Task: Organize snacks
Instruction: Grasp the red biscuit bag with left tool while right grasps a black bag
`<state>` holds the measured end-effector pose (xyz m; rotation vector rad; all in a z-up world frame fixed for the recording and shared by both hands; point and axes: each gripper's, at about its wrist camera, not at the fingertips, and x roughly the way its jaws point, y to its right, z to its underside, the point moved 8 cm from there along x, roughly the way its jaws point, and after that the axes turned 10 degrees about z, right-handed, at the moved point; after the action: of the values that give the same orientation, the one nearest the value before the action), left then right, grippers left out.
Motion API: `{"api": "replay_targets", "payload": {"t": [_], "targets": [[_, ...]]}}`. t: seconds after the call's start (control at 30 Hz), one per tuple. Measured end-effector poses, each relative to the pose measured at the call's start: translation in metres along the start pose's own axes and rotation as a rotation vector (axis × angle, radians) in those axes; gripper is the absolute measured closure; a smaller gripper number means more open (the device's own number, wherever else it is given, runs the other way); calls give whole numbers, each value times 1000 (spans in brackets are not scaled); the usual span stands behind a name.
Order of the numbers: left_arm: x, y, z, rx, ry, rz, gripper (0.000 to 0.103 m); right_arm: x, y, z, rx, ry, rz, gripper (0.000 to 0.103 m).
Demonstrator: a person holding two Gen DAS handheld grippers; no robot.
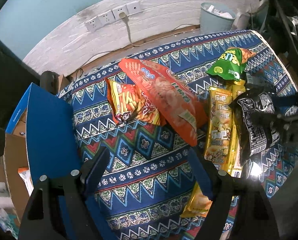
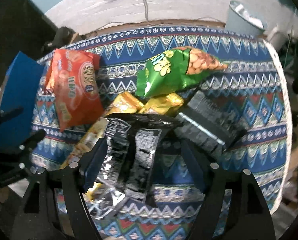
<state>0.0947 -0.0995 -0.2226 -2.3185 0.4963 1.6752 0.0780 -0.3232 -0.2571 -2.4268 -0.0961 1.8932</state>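
Snack bags lie on a patterned cloth table (image 1: 149, 172). A large orange bag (image 1: 165, 98) overlaps a small orange fries bag (image 1: 129, 102). A green bag (image 1: 228, 64), yellow packs (image 1: 219, 124) and a black bag (image 1: 254, 124) lie to the right. My left gripper (image 1: 149, 160) is open and empty over bare cloth. My right gripper (image 2: 143, 150) is open, its fingers either side of the black bag (image 2: 143, 150). The green bag (image 2: 169, 74), orange bag (image 2: 75, 90) and yellow packs (image 2: 129, 104) lie beyond it.
An open cardboard box with a blue flap (image 1: 47, 132) stands at the table's left edge, a packet inside. A grey bin (image 1: 215, 18) stands by the wall behind. A second black pack (image 2: 207, 128) lies to the right of the right gripper.
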Motion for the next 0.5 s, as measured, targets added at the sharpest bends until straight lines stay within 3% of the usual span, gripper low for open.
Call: {"api": "replay_targets", "payload": {"t": [0.33,0.4,0.43,0.5], "targets": [[0,-15,-15,-116,13,42,21,27,-19,12,-64,-71,44,26],[1,-15,-21,-145,16,61,21,27,-21,11,-84,-65,37,37],[2,-15,-24,-155,18,69,21,25,-23,11,-94,-67,25,49],[5,-14,-31,-183,18,90,21,23,-23,10,-110,-58,43,53]]}}
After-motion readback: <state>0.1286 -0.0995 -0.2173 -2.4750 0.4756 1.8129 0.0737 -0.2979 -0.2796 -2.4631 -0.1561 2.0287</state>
